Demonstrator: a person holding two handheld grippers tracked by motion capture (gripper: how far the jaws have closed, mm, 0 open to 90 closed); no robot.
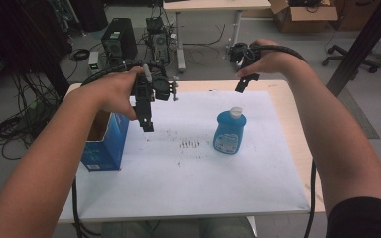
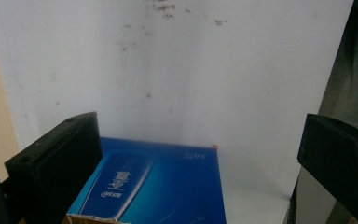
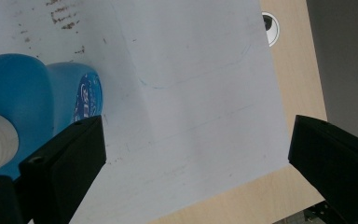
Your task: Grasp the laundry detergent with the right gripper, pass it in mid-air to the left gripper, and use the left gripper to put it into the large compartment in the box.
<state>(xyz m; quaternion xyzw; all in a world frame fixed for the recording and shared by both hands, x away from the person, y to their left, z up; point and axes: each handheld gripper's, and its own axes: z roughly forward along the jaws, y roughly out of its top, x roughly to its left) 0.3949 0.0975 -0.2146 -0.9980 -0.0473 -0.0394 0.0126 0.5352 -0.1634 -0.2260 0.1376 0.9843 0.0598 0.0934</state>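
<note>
A blue bottle (image 1: 229, 130) with a white cap stands upright right of centre on the white sheet (image 1: 188, 183). An open-topped blue carton (image 1: 104, 141) stands at the table's left edge. My left gripper (image 1: 146, 118) hangs in the air just right of the carton, jaws pointing down. In the left gripper view its jaws (image 2: 196, 135) stand wide apart, open, with the carton (image 2: 168, 186) below them. My right gripper (image 1: 243, 82) hovers behind and above the bottle. It is open (image 3: 196, 135), and the bottle (image 3: 37, 102) lies off to the left of its jaws.
The wooden table (image 1: 297, 148) shows bare past the sheet's right edge, with a round cable hole (image 3: 270, 28). Behind the table the floor holds a computer tower (image 1: 120, 37), tangled cables, a cardboard box (image 1: 302, 15) and an office chair base (image 1: 349, 57).
</note>
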